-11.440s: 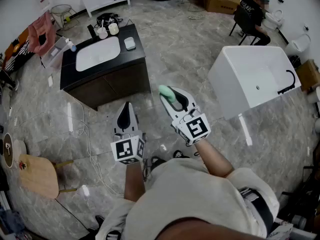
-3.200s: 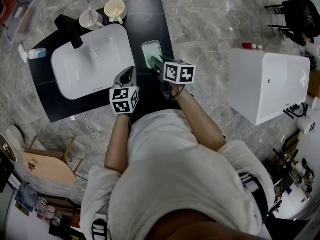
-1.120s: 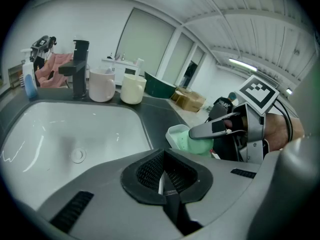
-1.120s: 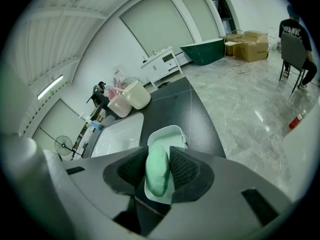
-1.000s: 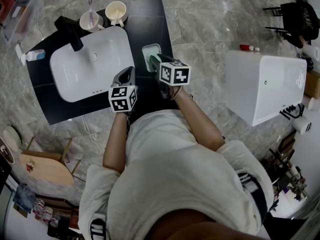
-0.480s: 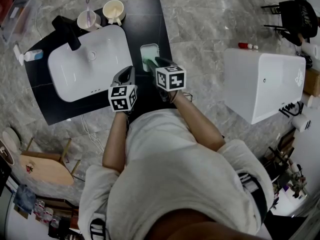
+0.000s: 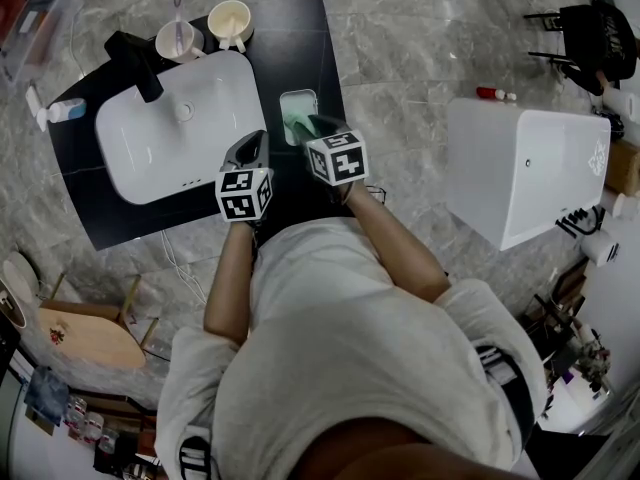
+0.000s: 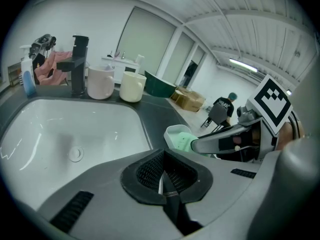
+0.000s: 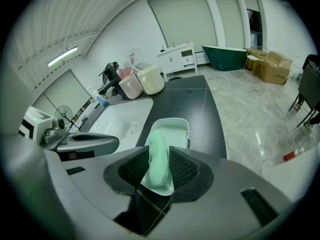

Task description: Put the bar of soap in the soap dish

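Note:
A pale green bar of soap point(image 9: 159, 154) stands on edge between the pads of my right gripper point(image 9: 157, 170), which is shut on it; its jaws have just been closing with the soap between them. The soap hangs just over the near end of the white soap dish point(image 9: 181, 124), which sits on the black countertop point(image 7: 300, 38) right of the basin. In the head view the right gripper point(image 7: 305, 126) covers the near rim of the dish point(image 7: 298, 101). My left gripper point(image 7: 255, 144) hovers over the basin's near right corner, shut and holding nothing point(image 8: 162, 173).
A white basin point(image 7: 180, 128) with a black faucet point(image 7: 135, 56) fills the counter's left. Two cups point(image 7: 180, 40) point(image 7: 229, 18) stand at the back, one with a toothbrush. A bottle point(image 7: 62, 111) lies at the left edge. A white bathtub point(image 7: 525, 168) stands on the floor to the right.
My right gripper has rolled and drawn back slightly toward me with the soap, uncovering more of the dish. The left gripper has stayed put.

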The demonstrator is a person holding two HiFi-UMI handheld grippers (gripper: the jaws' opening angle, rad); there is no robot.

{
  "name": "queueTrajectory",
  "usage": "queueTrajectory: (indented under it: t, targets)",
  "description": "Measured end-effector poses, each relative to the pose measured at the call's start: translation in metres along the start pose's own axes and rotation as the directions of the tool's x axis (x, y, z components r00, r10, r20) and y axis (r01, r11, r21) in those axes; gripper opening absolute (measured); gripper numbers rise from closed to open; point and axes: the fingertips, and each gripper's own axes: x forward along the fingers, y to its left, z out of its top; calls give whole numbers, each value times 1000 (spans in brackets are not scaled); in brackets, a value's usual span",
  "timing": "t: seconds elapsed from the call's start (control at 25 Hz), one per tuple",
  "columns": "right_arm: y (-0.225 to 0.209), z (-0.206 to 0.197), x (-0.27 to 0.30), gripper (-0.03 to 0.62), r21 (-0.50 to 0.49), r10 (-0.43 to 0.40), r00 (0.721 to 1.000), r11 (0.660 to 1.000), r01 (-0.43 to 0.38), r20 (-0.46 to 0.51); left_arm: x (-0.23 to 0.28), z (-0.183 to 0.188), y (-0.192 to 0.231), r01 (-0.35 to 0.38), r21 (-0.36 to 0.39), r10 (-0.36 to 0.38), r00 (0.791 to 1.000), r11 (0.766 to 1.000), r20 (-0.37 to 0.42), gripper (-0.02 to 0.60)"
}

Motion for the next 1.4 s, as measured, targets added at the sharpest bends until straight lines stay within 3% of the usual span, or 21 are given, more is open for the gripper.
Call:
queueTrajectory:
  t: [0.6, 1.4]
  targets:
    - [-15, 40, 11, 115, 39, -79, 993, 996, 76, 83, 1, 4, 12, -9, -12, 9, 1000, 1000, 0, 17]
    - [2, 5, -5, 170, 13, -57, 995, 998, 56, 76, -16, -11, -7, 10, 25, -10, 1000, 1000, 7, 17]
